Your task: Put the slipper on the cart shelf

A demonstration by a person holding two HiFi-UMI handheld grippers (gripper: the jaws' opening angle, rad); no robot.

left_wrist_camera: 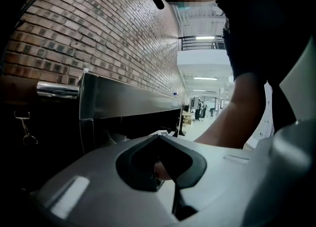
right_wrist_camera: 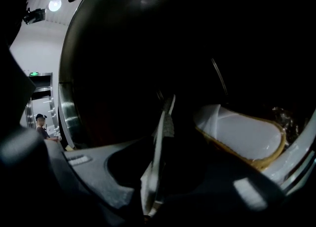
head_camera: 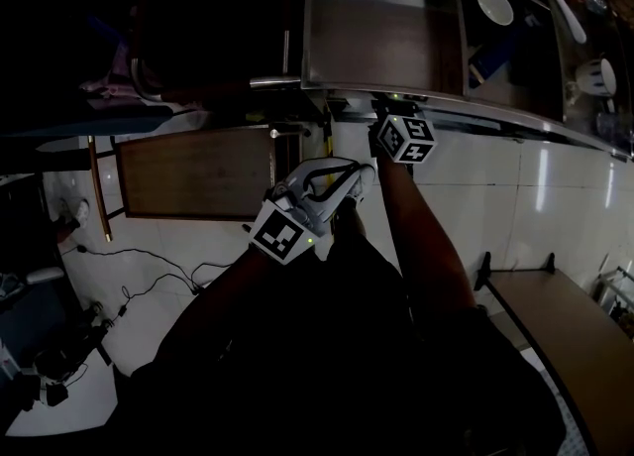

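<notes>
Right gripper point(right_wrist_camera: 157, 174): clenched on the slipper point(right_wrist_camera: 167, 122); the jaws pinch it near its lower end, seen edge-on.
Slipper: thin and white, with a patterned patch on its side. It rises upright out of the jaws inside the dark bay under the cart's steel top. Whether it touches a shelf cannot be told.
Second item: a white piece with a tan rim point(right_wrist_camera: 239, 134) lies just right of the slipper, low in the same bay and apart from it. It looks like another slipper.
Left gripper point(left_wrist_camera: 159, 142): jaws closed together along a narrow seam, with nothing between them. In the head view it sits beside the right forearm, just short of the cart.
Cart point(head_camera: 381, 87): stainless steel. Its top tray carries a white bowl point(head_camera: 494, 5). In the head view the right gripper's marker cube point(head_camera: 404, 137) sits just below the front rim.
Cart handle point(left_wrist_camera: 57, 89): a polished bar at the cart's end, shown in the left gripper view.
Surroundings: a brick wall point(left_wrist_camera: 98, 33) behind the cart, a white tiled floor point(head_camera: 475, 206), loose cables point(head_camera: 149, 281) and a wooden panel point(head_camera: 198, 171) at the left.
</notes>
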